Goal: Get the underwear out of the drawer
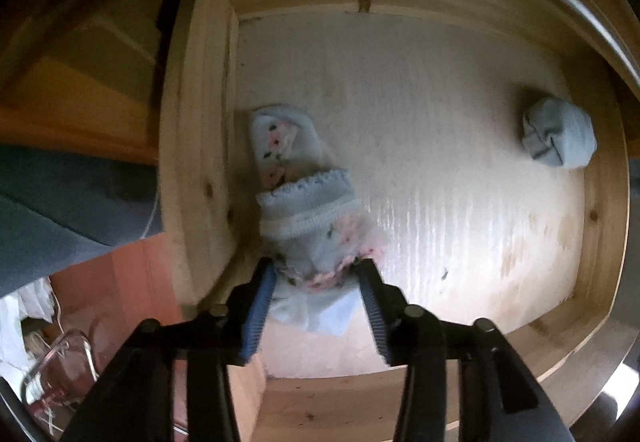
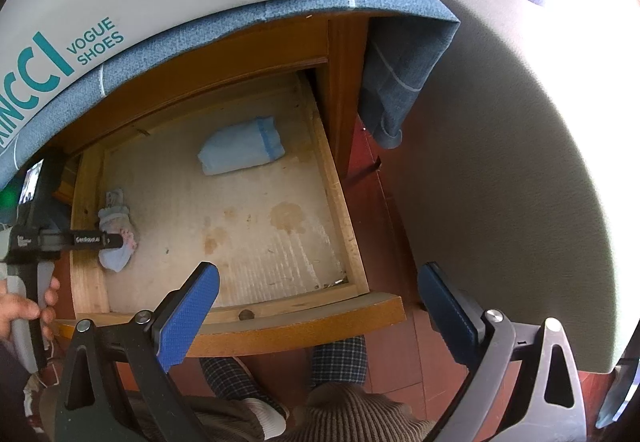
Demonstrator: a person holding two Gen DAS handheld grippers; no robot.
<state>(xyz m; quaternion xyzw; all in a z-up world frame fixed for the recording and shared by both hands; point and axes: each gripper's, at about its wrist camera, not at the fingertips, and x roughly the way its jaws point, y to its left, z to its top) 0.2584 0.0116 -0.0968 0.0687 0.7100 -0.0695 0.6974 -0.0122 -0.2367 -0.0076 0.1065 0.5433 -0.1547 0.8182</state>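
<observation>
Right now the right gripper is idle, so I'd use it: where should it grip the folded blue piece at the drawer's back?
Probably take the folded blue piece across its narrow width, coming down from above the drawer front: it lies flat, clear of the walls, and the right gripper stands open.

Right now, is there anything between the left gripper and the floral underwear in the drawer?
Nothing visible. The left gripper points down into the open drawer, and the floral underwear already lies between its jaws, close to the drawer's side wall. The folded blue garment sits apart at the far side, out of the way.
</observation>
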